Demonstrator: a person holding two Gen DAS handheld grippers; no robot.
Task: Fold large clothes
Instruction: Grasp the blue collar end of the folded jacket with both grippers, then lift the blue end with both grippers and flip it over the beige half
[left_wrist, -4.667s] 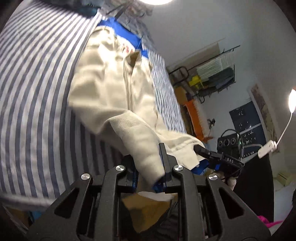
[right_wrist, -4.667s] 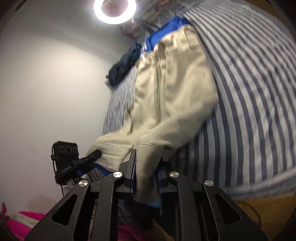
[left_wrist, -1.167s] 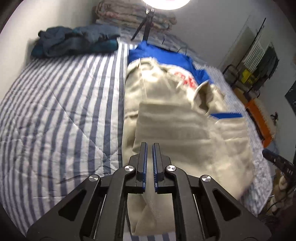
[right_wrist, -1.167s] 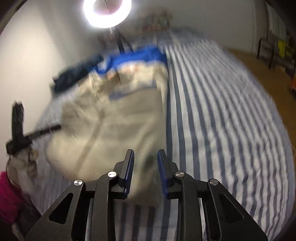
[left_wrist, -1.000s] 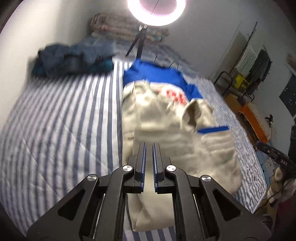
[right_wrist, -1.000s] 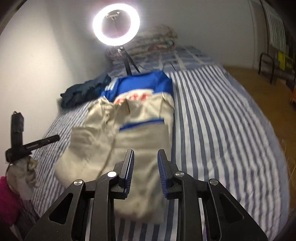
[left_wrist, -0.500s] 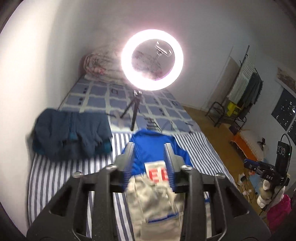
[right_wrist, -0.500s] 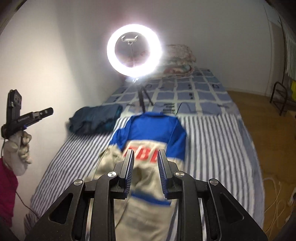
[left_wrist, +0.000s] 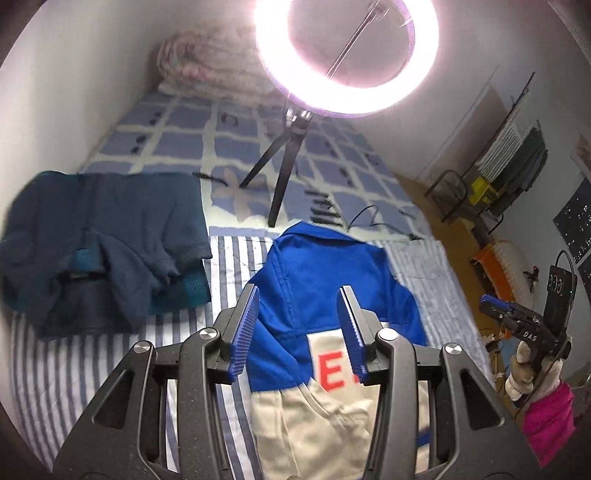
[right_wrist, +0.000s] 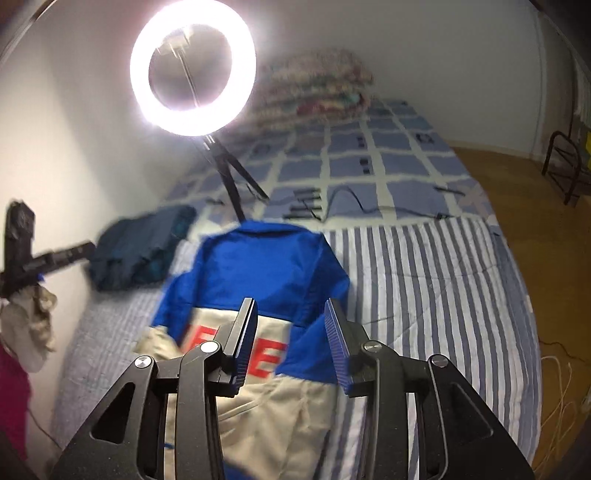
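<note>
A blue and cream jacket with red letters lies on the striped bed, its cream lower part folded up over the body. It also shows in the right wrist view. My left gripper is open and empty, held above the jacket's blue upper part. My right gripper is open and empty, above the jacket's middle. The other hand-held gripper shows at the right edge of the left wrist view.
A dark blue heap of clothes lies on the bed's left side. A ring light on a tripod stands behind the jacket, with cables. A folded quilt lies at the bed's head. Wooden floor and a rack are on the right.
Both grippers let go of the cream cloth, which now lies folded on the jacket. Both lifted, tilted up toward the ring light, and opened wider.
</note>
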